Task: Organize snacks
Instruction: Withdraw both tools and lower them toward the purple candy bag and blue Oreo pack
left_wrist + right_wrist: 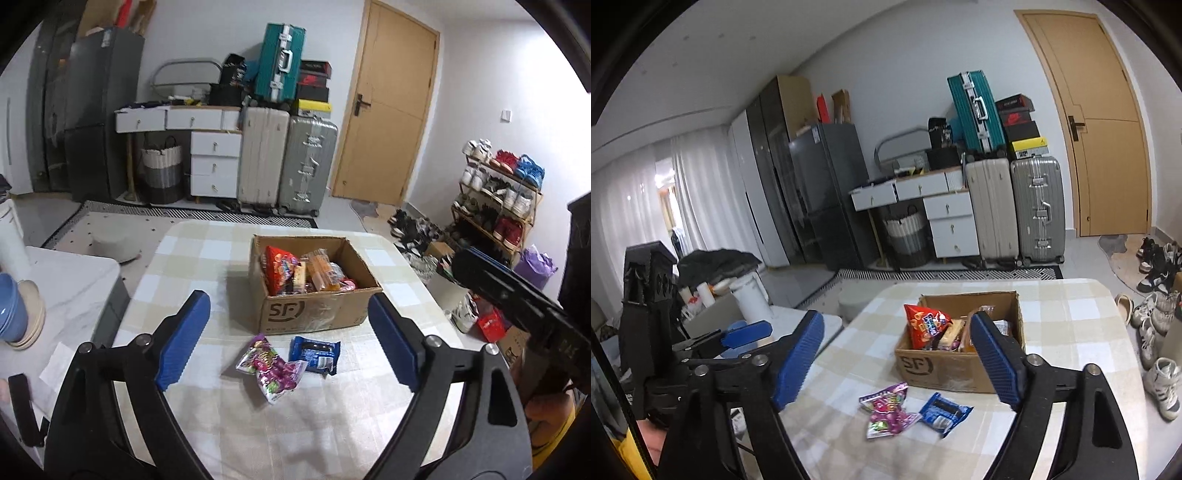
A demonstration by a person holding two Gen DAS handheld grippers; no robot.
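Presently on the checked beige-and-white cloth-covered worktop (207,251): one open brown cardboard box marked "SF" (314,312), flaps up, set near the middle. Contents: a red crinkly snack bag (277,266) standing tilted at the left side, orange-wrapped packets (321,269) beside it, further small wrapped items beneath, not told apart.

Loose items, lying flat on the cloth just in front of the box: two purple-and-pink shiny candy packets (269,365), overlapping each other; one dark blue foil biscuit packet (314,354), to their right, close by or just touching them.

Left claw (291,339): blue ribbed pads spread wide, holding nothing, hanging above the loose packets. Right claw (901,365): likewise spread wide and holding nothing, above the near half of the worktop.

Open room: bare cloth lies all round the box, widest on the near side. Worktop corners are rounded; a white marbled side surface (74,280) adjoins the left edge, bearing a stack of blue and cream bowls (18,317).
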